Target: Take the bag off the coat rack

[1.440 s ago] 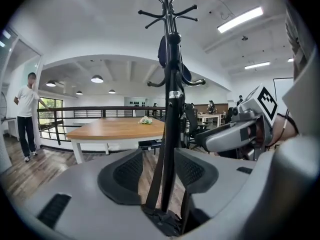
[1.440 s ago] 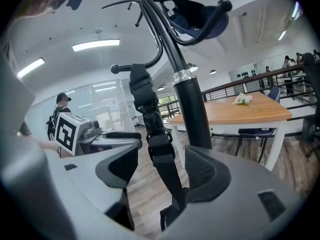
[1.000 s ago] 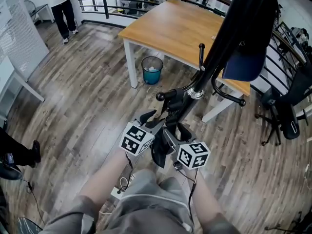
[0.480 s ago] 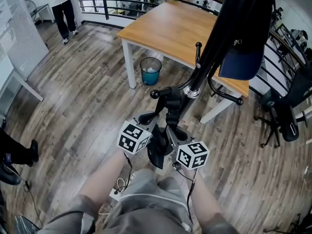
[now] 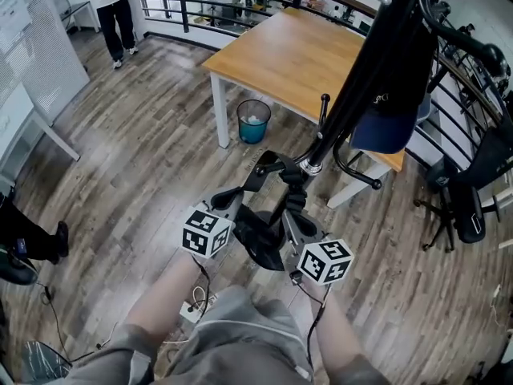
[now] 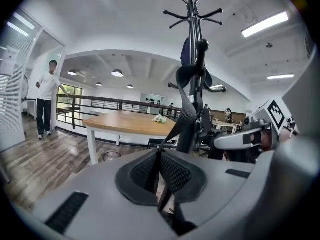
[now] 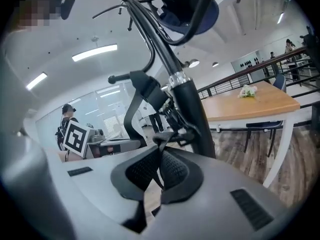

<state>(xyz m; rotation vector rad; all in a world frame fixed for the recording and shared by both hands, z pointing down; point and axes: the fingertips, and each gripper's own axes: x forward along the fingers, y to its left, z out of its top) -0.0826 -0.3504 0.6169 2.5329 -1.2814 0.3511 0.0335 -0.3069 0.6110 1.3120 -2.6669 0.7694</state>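
A black coat rack (image 5: 353,79) rises from the floor in front of me, its pole (image 6: 192,59) and hooks (image 7: 150,59) seen in both gripper views. A black bag (image 5: 263,243) hangs low at the rack, between my two grippers. My left gripper (image 5: 239,216) is shut on one black strap (image 6: 184,115) that runs up to a hook; the pads (image 6: 145,171) pinch it. My right gripper (image 5: 293,229) is shut on another strap (image 7: 161,143) close to the pole. A navy cap (image 5: 387,123) hangs higher on the rack.
A wooden table (image 5: 296,50) on white legs stands behind the rack, with a blue waste bin (image 5: 253,121) beside it. A black chair (image 5: 473,183) and railing are at the right. A person (image 5: 112,6) stands far back left. A white power strip (image 5: 195,311) lies by my feet.
The two marker cubes have moved a little apart, and the bag now sits spread between the grippers. My view has shifted slightly toward the rack.
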